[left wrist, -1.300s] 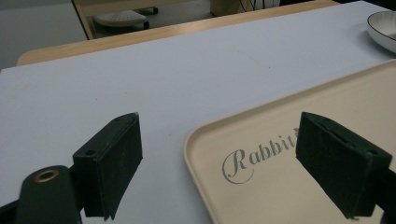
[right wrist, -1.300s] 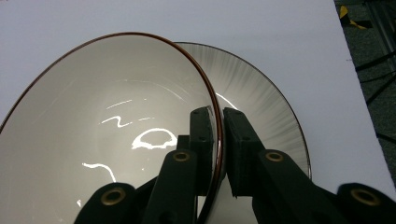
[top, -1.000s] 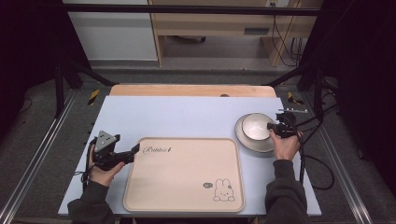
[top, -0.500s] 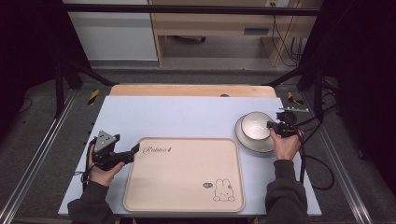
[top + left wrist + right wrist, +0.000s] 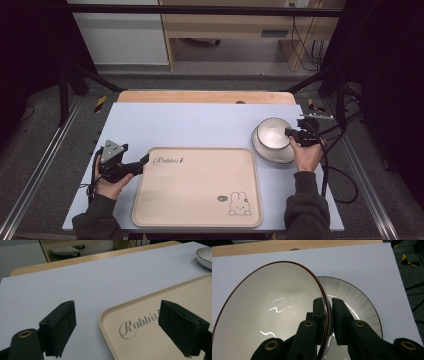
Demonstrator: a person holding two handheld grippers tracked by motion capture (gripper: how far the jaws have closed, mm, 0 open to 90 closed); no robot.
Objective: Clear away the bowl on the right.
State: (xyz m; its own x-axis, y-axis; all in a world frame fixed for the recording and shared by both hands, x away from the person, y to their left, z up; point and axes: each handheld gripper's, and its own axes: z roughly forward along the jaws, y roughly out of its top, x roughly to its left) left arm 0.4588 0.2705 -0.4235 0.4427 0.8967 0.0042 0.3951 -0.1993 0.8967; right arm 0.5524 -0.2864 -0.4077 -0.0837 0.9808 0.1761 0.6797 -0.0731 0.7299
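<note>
The right claw is clamped on the thin rim of the white bowl, which tilts over the ribbed plate just beyond the pads. So narrow a pinch could let the glazed bowl slip and chip the plate. The left claw stands apart (nothing between), straddling the beige tray corner.

The bowl hides much of the plate beneath; the picture's bottom edge cuts both off.
</note>
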